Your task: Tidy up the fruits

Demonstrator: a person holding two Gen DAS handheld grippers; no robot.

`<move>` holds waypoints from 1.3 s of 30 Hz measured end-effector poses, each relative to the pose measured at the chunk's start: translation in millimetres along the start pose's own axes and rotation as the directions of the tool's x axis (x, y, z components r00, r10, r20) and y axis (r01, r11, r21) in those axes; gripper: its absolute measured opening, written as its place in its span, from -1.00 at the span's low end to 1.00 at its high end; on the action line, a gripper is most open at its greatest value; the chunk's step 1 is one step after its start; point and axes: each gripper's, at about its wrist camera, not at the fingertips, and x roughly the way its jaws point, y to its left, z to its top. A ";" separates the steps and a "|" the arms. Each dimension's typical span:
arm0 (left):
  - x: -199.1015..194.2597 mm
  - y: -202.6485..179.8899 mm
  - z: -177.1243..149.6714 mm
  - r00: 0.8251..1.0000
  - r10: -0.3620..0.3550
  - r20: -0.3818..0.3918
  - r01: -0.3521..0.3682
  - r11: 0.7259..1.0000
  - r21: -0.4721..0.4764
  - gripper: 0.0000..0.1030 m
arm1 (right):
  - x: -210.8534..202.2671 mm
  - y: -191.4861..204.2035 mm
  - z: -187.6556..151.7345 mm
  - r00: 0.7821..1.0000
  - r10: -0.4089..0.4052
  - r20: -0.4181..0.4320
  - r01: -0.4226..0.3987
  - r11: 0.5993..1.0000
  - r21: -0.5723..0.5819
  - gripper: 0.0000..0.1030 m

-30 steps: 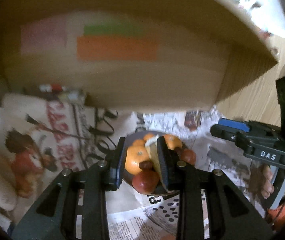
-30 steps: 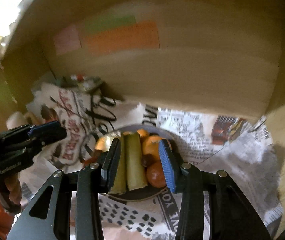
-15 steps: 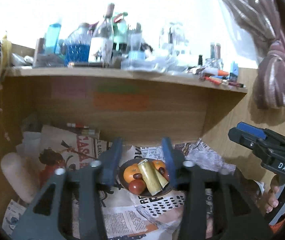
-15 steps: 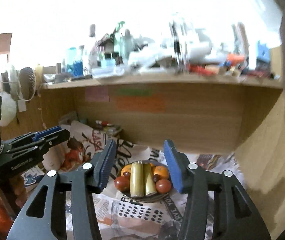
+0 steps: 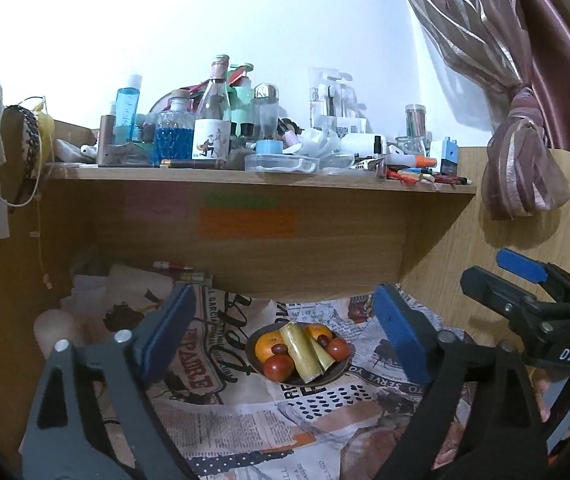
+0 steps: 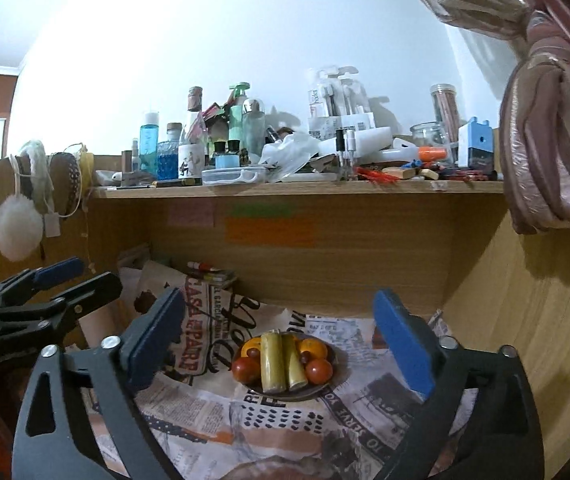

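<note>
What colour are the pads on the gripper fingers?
Blue pads, clearest in the right wrist view.

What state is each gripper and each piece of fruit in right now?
left gripper: open, empty, held back from the plate.
right gripper: open, empty, also clear of the plate.
plate: on the newspaper, loaded with fruit.
sugarcane pieces: two, lying side by side across the plate's middle.
tomatoes: two, at the front, one either side of the cane.
oranges: two, at the back, one either side.

Both wrist views face the shelf [image 5: 261,184] from well back, left beside right, sharing the fruit plate [image 5: 335,372] on newspaper [image 6: 285,420].
</note>
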 end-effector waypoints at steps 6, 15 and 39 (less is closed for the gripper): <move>-6.4 -2.1 1.2 1.000 0.012 0.019 -0.012 1.000 0.001 0.97 | -6.4 -0.6 0.1 1.000 -0.023 0.019 0.023 1.000 0.002 1.00; -7.3 -7.0 1.9 0.999 0.032 0.023 -0.032 0.999 0.016 1.00 | -6.3 0.8 0.5 1.000 -0.018 0.023 0.018 1.000 -0.010 1.00; -8.6 -9.1 1.3 0.999 0.026 0.025 -0.027 0.999 0.020 1.00 | -8.1 2.7 1.4 0.999 -0.020 0.032 0.020 1.000 -0.010 1.00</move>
